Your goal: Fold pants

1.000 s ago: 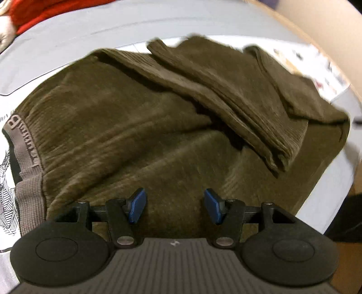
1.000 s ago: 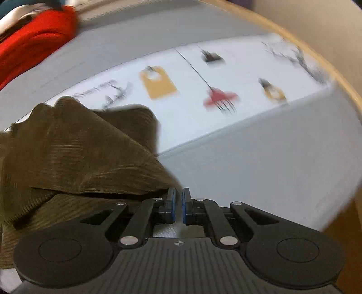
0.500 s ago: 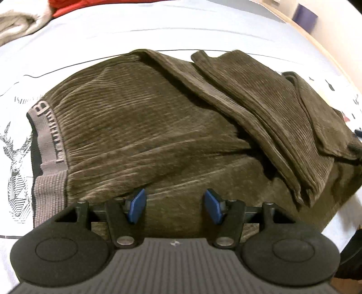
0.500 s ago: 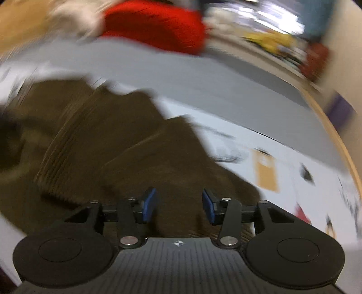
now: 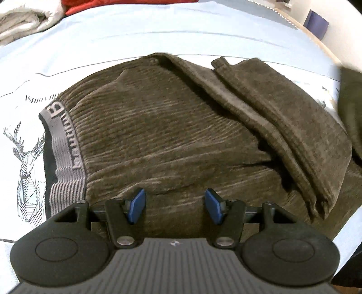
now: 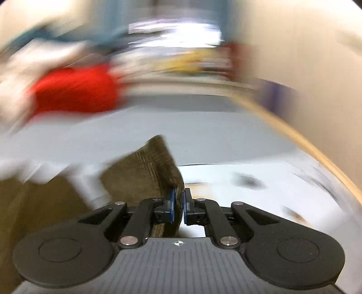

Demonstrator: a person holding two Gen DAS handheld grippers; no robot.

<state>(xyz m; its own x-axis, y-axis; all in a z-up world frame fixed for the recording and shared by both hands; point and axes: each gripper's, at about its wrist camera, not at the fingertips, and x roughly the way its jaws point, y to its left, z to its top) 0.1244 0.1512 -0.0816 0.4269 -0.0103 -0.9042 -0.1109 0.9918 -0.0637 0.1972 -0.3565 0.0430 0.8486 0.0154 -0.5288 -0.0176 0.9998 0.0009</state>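
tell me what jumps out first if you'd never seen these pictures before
The crumpled olive-brown corduroy pants fill the left wrist view, lying on a pale printed bedsheet, grey lettered waistband at the left. The left tool hangs open above them, gripping nothing. In the blurred right wrist view, the right tool is shut on an edge of the same fabric, with a smeared red cloth at upper left.

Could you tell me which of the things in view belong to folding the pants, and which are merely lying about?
Belongs to the job:
- brown corduroy pants
- right gripper, shut on a pants edge
- left gripper, open above the pants

Lying about:
- red cloth
- white folded cloth
- printed bedsheet
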